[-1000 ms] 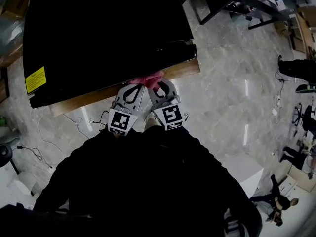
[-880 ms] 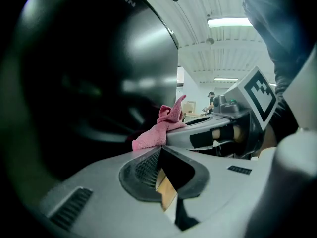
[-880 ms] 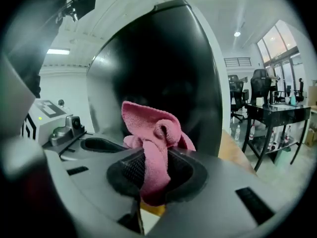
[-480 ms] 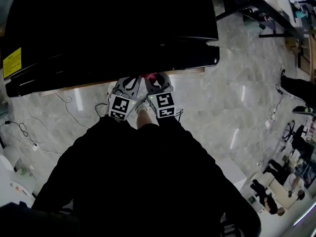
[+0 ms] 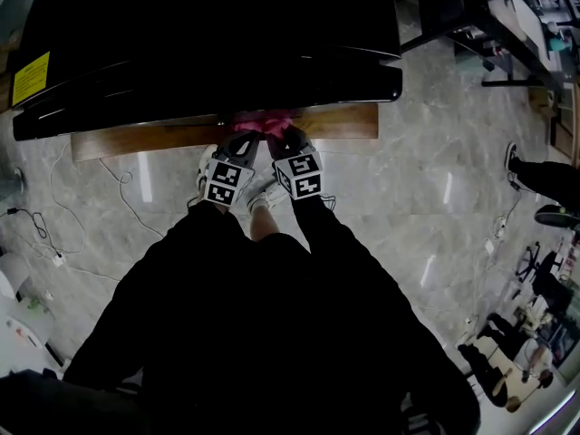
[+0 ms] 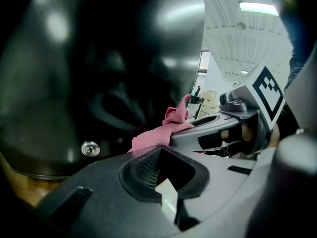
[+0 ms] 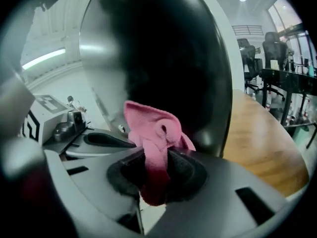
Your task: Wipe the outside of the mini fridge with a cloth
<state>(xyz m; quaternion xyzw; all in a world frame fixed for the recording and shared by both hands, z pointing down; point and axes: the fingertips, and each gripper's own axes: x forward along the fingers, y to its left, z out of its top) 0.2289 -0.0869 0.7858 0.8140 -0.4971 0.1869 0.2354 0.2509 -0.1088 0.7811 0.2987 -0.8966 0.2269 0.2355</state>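
The mini fridge [image 5: 208, 34] is black and very glossy, with 1 yellow label [image 5: 30, 78] near its left corner, and it stands on a low wooden surface [image 5: 335, 120]. We see the pink cloth [image 5: 261, 123], soft and crumpled, at the lower front edge of the fridge. The right tongs [image 5: 283, 137] are clenched on a fold of the cloth. The left tongs [image 5: 243, 140] are closed too; the cloth reaches their tips, but we cannot tell if it is pinched there.
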